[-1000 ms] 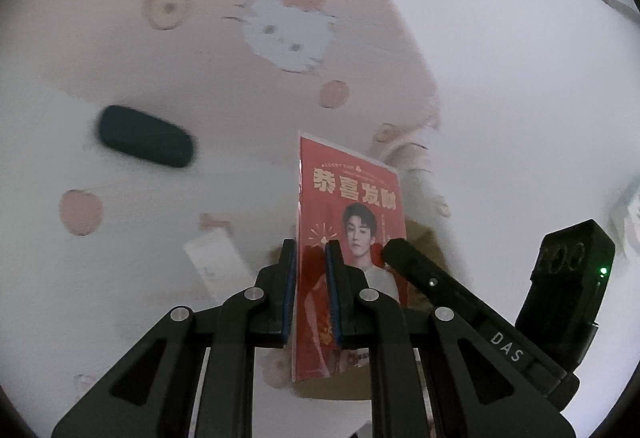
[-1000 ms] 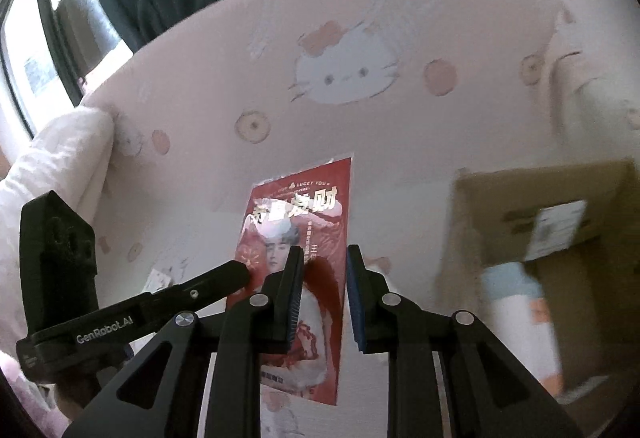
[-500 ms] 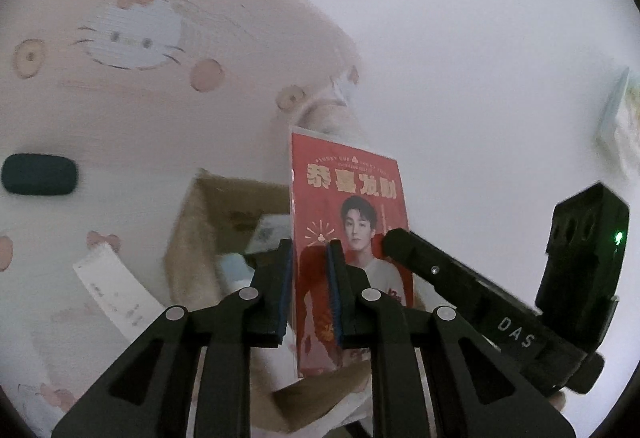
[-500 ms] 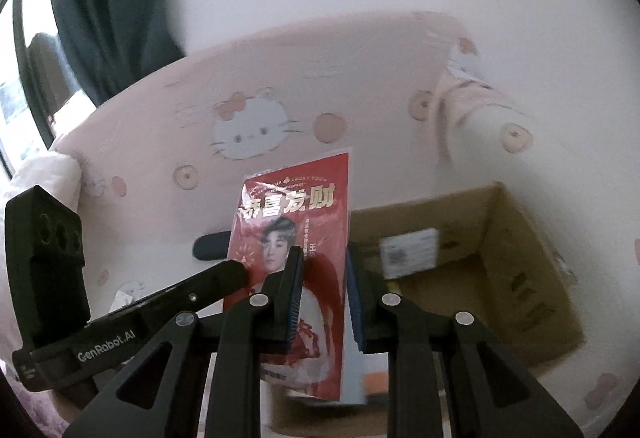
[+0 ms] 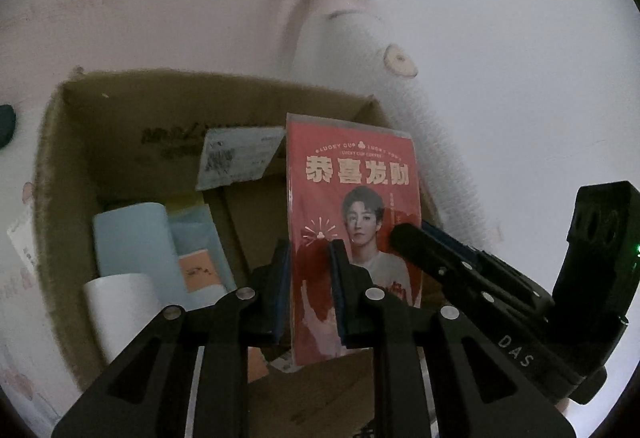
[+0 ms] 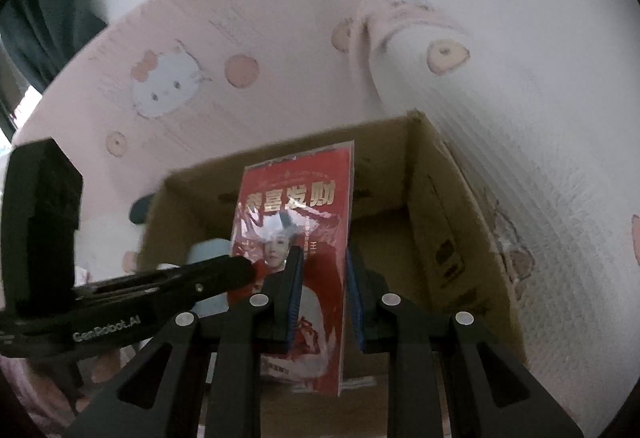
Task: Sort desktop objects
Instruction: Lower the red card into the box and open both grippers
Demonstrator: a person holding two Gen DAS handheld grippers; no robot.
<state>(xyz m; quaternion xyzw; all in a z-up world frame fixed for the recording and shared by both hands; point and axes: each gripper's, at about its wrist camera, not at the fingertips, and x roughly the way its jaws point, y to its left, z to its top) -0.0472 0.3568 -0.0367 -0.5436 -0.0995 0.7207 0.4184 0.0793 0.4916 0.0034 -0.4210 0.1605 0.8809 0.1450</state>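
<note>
Left claw point(image 5: 309, 288): I read the jaws as narrow and opening. The red card point(image 5: 352, 234) stands between the blue pads; in the left view a sliver of gap shows beside the left pad, so I judge this grip is letting go rather than clamping.

Right claw point(image 6: 322, 294): jaws narrow and steady. The same card point(image 6: 298, 238) runs between its pads. The left pad lies against the card face; whether the right pad presses the far side I cannot tell for sure, but I take the card as held here.

Card: thin, flat, printed red with a portrait and gold lettering, inside a clear glossy sleeve. I judge it very light, bendy rather than stiff, and slippery at the sleeve. Best held low on the face, pads flat to both sides, as now. A grip near one corner would let it swing or bow. Not fragile, though it could crease.

Place of card: upright, above the open box point(image 5: 60, 174), its lower edge over the box's near side.

Box: brown cardboard, open top. Inside, left of the card: a pale blue roll point(image 5: 132, 242), a white roll point(image 5: 120, 302) nearer me, and a white printed label point(image 5: 236, 158) on the floor of the box.

Beyond the box: pink cartoon-cat sheet point(image 6: 224, 38) on a bed, with a rolled pink and white blanket point(image 6: 408, 34) to the box's far right. A dark oval case point(image 5: 6, 126) lies left of the box.
</note>
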